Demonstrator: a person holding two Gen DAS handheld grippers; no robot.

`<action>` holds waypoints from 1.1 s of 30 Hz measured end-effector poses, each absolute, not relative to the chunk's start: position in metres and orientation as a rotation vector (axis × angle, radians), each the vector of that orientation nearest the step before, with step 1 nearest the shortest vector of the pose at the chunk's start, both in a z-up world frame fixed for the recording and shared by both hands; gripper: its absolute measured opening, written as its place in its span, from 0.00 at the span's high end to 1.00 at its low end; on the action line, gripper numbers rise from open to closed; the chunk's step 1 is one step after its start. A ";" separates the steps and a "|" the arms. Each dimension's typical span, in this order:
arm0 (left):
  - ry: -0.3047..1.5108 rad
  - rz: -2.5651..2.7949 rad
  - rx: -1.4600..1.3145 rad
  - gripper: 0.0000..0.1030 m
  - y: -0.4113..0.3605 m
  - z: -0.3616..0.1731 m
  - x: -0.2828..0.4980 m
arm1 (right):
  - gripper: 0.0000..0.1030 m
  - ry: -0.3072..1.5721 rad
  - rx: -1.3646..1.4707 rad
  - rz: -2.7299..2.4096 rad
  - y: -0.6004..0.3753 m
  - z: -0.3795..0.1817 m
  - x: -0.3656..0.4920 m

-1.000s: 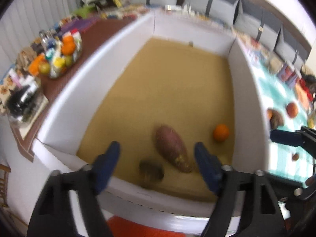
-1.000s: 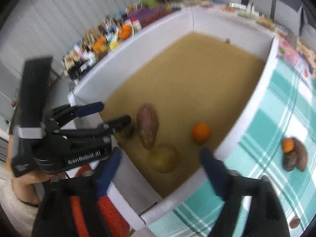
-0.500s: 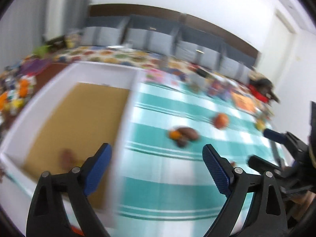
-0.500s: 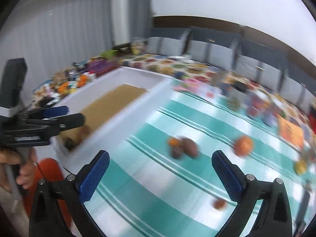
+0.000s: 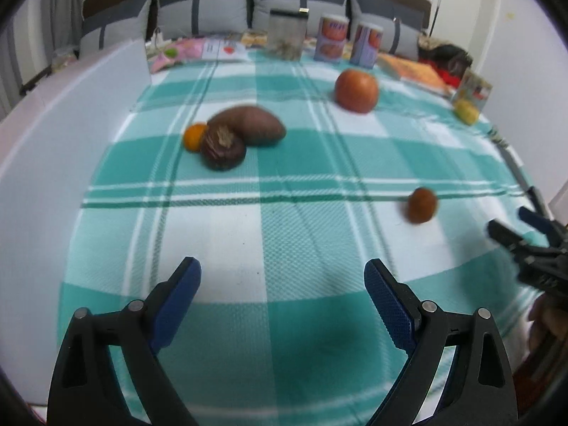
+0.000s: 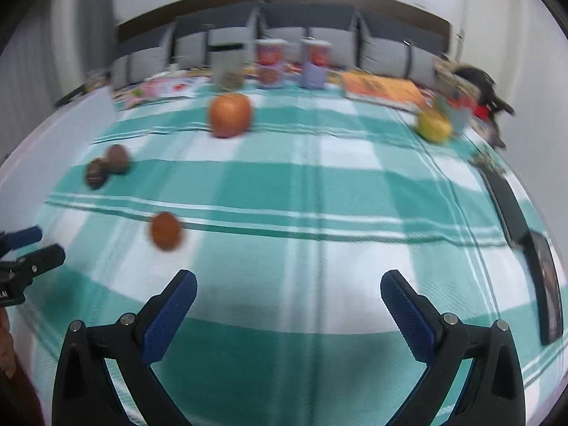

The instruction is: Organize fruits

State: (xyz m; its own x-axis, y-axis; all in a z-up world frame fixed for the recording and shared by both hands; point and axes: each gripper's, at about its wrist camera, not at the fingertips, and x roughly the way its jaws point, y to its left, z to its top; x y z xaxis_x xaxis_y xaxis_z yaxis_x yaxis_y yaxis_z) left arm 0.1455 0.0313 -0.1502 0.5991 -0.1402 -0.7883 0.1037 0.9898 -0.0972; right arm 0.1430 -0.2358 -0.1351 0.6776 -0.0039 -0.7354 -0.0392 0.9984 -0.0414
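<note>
On the green-checked cloth lie a sweet potato [image 5: 250, 125], a dark round fruit [image 5: 223, 148] and a small orange [image 5: 194, 136] touching each other, a big red-orange fruit [image 5: 356, 91], a small brown fruit [image 5: 421, 205] and a yellow fruit [image 6: 433, 127]. My left gripper [image 5: 282, 284] is open and empty above the near cloth. My right gripper [image 6: 288, 294] is open and empty; it also shows in the left wrist view [image 5: 514, 227]. The small brown fruit [image 6: 165, 231] lies ahead-left of the right gripper.
The white box wall [image 5: 71, 96] runs along the left. Cans [image 5: 332, 37], a clear jar [image 5: 287, 33], books [image 5: 413, 71] and cushions line the far edge. A dark flat object [image 6: 543, 277] lies at the cloth's right edge.
Both grippers swung away from the white box to face the checked cloth and came lower and closer to the fruits there. Both stayed open and empty.
</note>
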 end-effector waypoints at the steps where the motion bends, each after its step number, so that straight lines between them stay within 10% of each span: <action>1: 0.925 -0.129 -0.043 0.08 0.032 -0.156 0.149 | 0.00 0.830 -0.056 0.004 -0.240 -0.136 0.148; 33: 0.921 -0.075 0.020 0.01 0.022 -0.171 0.159 | 0.00 0.933 0.046 -0.155 -0.291 -0.165 0.175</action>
State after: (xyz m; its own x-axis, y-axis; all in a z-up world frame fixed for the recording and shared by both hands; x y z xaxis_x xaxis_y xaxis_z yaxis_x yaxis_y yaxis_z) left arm 0.1587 0.0222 -0.1706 0.6028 -0.0559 -0.7959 0.0729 0.9972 -0.0148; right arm 0.1752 -0.2910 -0.1650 0.5851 -0.1130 -0.8030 0.1530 0.9878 -0.0275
